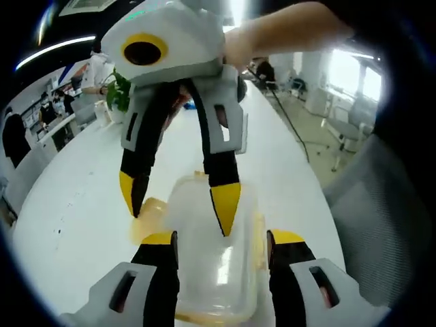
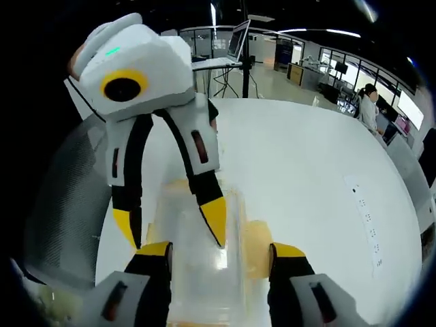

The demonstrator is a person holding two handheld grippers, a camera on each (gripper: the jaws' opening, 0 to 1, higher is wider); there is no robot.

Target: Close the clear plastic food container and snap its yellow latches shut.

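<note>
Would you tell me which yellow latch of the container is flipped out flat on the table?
The latch on the long side beside the right claw's right tip lies splayed on the white table.

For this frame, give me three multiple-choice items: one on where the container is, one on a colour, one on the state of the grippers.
1. Where does the clear container sit?
A. on the white table
B. on a chair
C. on the floor

2. What colour are the tips of the gripper fingers?
A. red
B. yellow
C. green

3. How do the two grippers stand?
A. both shut on a latch
B. one open, one shut
C. both open, jaws astride the container

Answers: 1 A, white tabletop shows all around it. 2 B, yellow tips show on the left gripper and the right gripper. 3 C, each view shows its jaws spread either side of the container.
</note>
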